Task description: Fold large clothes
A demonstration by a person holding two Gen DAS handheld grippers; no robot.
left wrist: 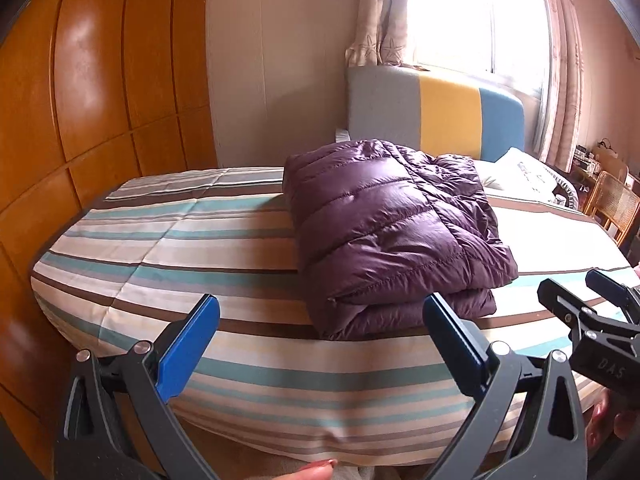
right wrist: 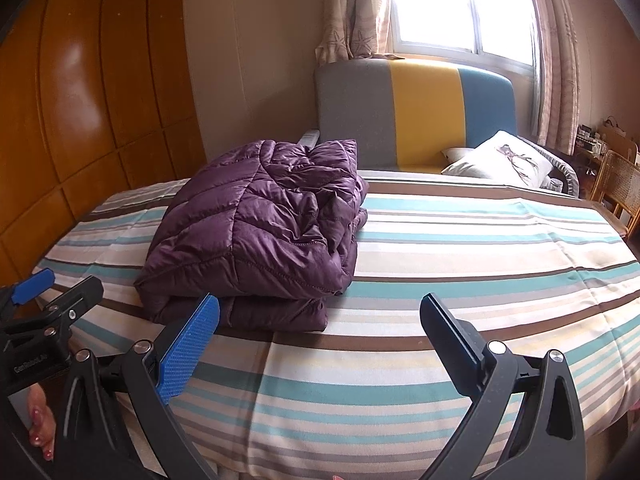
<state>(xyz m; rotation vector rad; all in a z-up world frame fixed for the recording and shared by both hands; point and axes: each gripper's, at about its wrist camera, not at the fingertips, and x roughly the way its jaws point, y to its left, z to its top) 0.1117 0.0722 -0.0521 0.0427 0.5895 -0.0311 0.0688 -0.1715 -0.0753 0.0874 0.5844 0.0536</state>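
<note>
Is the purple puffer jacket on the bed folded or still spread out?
Folded. The purple puffer jacket lies as a compact stacked bundle on the striped bedspread, with doubled layers showing along its near edge. Neither hand-held gripper touches it.

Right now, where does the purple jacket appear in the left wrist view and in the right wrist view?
Left wrist view: the folded purple jacket lies right of centre on the striped bed, beyond the open left gripper.
Right wrist view: the purple jacket lies left of centre, beyond the blue pad of the open right gripper.
Shared landmark: the grey, yellow and blue headboard behind the jacket.
</note>
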